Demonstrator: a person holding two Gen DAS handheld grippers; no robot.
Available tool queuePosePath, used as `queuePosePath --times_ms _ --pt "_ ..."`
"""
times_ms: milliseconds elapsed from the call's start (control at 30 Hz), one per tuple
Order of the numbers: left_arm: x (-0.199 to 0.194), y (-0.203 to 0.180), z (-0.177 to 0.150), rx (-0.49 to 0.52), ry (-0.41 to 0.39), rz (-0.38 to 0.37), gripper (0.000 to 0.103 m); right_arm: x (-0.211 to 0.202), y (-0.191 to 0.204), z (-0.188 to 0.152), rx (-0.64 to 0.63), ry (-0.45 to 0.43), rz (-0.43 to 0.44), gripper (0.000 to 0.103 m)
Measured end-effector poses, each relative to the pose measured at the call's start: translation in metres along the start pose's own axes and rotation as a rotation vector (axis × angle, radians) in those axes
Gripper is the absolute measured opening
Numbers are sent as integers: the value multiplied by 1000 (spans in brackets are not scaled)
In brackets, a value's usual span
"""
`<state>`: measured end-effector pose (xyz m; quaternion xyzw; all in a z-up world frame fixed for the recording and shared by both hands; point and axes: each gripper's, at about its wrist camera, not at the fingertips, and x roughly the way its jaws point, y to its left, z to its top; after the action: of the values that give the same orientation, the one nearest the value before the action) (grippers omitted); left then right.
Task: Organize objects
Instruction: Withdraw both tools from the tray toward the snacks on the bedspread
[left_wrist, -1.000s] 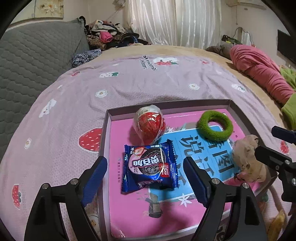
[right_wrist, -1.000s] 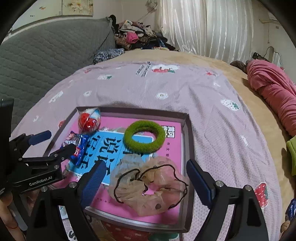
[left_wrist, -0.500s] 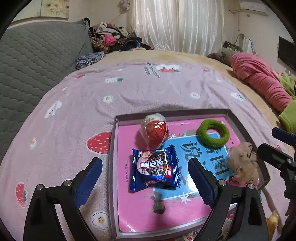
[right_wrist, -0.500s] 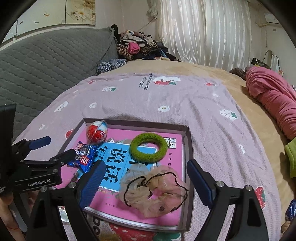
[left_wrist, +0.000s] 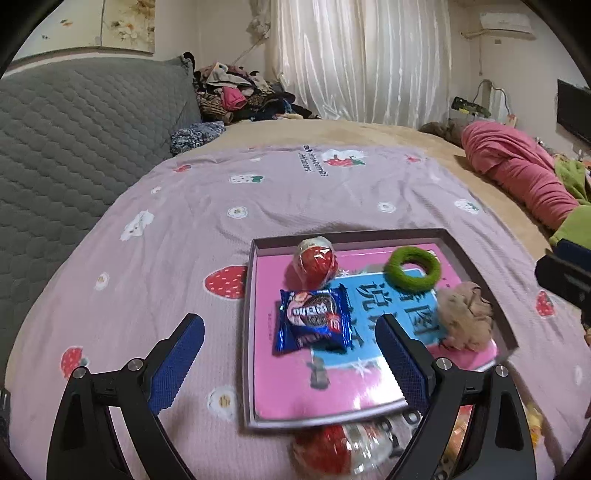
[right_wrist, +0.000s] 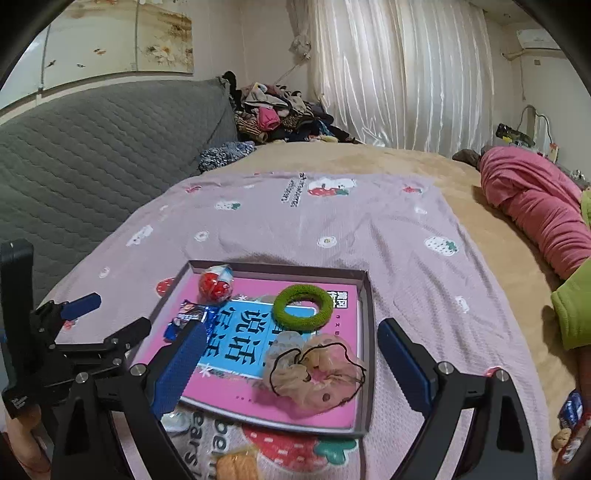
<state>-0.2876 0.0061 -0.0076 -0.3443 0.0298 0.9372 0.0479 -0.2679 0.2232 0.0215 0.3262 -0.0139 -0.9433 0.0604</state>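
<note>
A shallow pink-bottomed box (left_wrist: 248, 332) (right_wrist: 365, 354) lies on the purple strawberry bedspread. In it are a red wrapped egg (left_wrist: 316, 263) (right_wrist: 215, 285), a blue cookie packet (left_wrist: 313, 319) (right_wrist: 190, 316), a green hair ring (left_wrist: 412, 268) (right_wrist: 303, 307) and a beige scrunchie (left_wrist: 465, 310) (right_wrist: 314, 369). My left gripper (left_wrist: 291, 358) is open and empty, above the box's near left edge. My right gripper (right_wrist: 291, 354) is open and empty, above the scrunchie. The left gripper also shows at the left of the right wrist view (right_wrist: 107, 321).
More snack packets lie on the bedspread just in front of the box (left_wrist: 332, 446) (right_wrist: 236, 465). A grey quilted headboard (right_wrist: 92, 147) stands at left. A pile of clothes (right_wrist: 280, 114) sits at the back and a pink blanket (right_wrist: 535, 206) at right.
Both grippers have drawn back and risen from the box, which now looks smaller and farther. The left gripper has shifted to the left. The things in the box have not moved.
</note>
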Motion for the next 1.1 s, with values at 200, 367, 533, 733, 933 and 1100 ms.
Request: queuePosePath --times_ms 200,367,533,733,933,1100 --pt "-31 3 -8 -15 4 9 94 -39 1 -5 -3 6 -15 97" --pt "-58 5 -27 -19 30 21 94 -66 2 -13 -4 19 -28 97" --pt "-80 6 -37 -16 44 27 94 -91 4 -19 -4 23 -26 97" --pt "-109 6 -48 -16 42 23 94 -116 9 -32 -4 36 -38 97" --pt "-126 3 -59 -2 41 23 94 -131 21 -51 -33 55 -37 97" --pt "-134 4 -67 -6 46 14 94 -137 27 -60 -40 64 -28 97"
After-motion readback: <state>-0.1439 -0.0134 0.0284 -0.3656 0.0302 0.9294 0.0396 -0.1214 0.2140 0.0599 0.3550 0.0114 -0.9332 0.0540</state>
